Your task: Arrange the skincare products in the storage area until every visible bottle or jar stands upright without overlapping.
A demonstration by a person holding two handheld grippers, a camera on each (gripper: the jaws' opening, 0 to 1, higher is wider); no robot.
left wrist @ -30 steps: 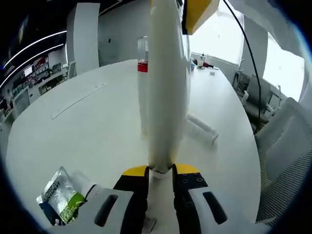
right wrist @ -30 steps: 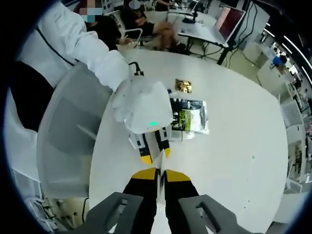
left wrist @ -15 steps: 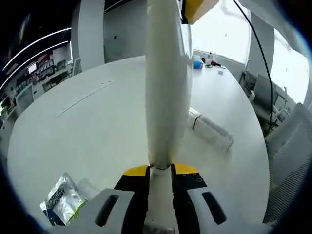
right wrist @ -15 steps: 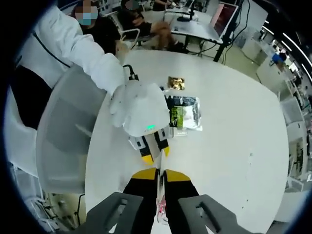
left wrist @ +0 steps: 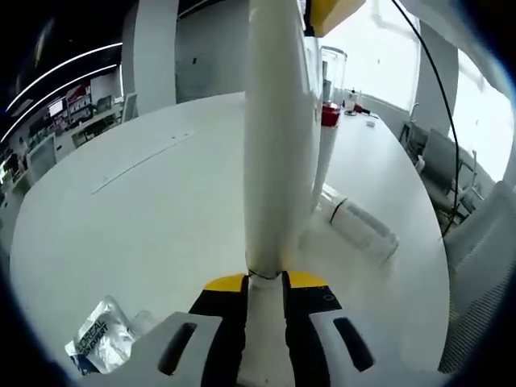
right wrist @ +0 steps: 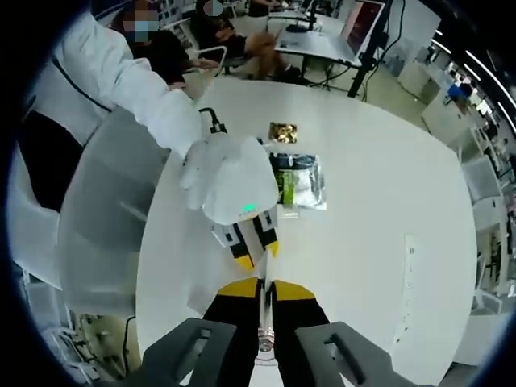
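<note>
Tube (left wrist: 274, 145) pinched both ends; left view — fallen bottle (left wrist: 363, 228).

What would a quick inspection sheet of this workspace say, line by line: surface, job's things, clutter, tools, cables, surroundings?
Surface: white round table, mostly bare.
Job's things: long white tube held between both tools; clear bottle with red band standing upright; white bottle lying on its side.
Clutter: silver sachet near the table edge, seen as a green and silver pack in the right gripper view; small gold packet.
Tools: left tool shut on the tube's end; right tool shut on the other end.
Cables: black cable hanging at right.
Surroundings: mesh chair, desk with laptop, seated people.
</note>
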